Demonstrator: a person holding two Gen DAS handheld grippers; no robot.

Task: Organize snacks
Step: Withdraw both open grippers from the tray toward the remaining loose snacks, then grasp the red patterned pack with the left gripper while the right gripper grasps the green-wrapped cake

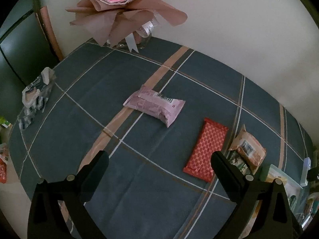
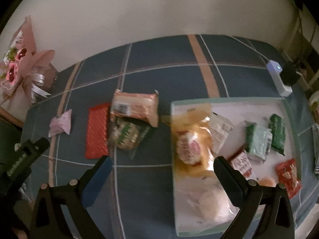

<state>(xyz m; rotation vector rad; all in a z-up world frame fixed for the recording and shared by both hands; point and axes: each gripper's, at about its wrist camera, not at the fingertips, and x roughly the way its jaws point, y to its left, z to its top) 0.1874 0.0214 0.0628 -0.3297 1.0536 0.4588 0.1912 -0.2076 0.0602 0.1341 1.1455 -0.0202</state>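
My left gripper (image 1: 159, 169) is open and empty above the blue plaid tablecloth (image 1: 119, 199). Ahead of it lie a lilac snack packet (image 1: 154, 105), a red dotted packet (image 1: 205, 149) and an orange-brown packet (image 1: 249, 149) lying on a green one. My right gripper (image 2: 162, 174) is open and empty, hovering by the left rim of a white tray (image 2: 259, 107) that holds several snack packets, with a round orange-wrapped bun (image 2: 189, 149) nearest. The red packet (image 2: 97, 131), the orange-brown packet (image 2: 135, 109), a green packet (image 2: 127, 135) and the lilac packet (image 2: 60, 124) lie left of the tray.
A pink flower bouquet (image 1: 123, 6) stands at the table's far edge by the wall. A crumpled blue-white packet (image 1: 35, 99) lies at the left edge. A small white device (image 2: 279, 77) with a blue light stands behind the tray. The other gripper (image 2: 20, 159) shows at the left in the right wrist view.
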